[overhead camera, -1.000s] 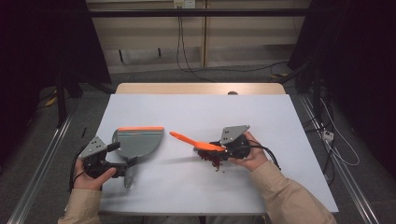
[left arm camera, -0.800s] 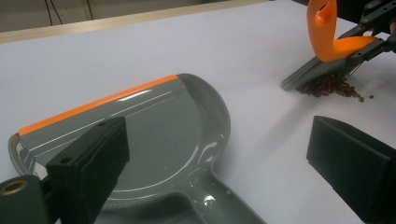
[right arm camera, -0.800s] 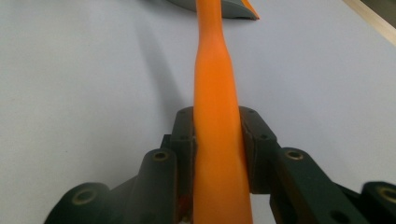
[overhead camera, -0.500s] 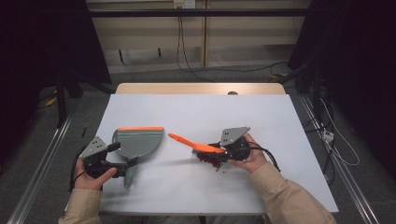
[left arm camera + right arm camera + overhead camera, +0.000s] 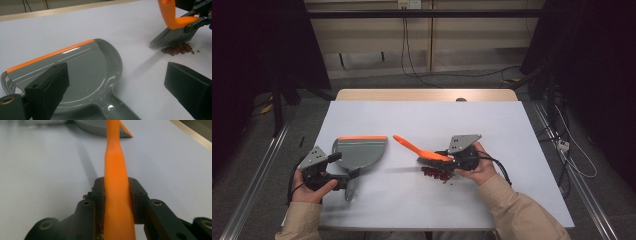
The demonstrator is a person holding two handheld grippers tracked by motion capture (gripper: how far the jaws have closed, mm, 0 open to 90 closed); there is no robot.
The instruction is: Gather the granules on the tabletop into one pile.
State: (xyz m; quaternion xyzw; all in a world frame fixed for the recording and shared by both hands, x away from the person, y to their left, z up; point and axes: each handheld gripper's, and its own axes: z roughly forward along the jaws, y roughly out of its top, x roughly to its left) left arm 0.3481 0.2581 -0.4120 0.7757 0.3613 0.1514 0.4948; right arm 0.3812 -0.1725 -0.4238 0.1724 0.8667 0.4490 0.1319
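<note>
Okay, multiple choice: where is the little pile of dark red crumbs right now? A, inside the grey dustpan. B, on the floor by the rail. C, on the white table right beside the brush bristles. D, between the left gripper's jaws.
C: the dark red crumbs lie on the bare white table against the bristles of the brush, which the right gripper clamps, while the grey dustpan sits apart with nothing in it.

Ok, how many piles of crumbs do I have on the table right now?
1: a dark red crumb pile under the brush in the right gripper, right of the dustpan. The brush may hide more.
</note>
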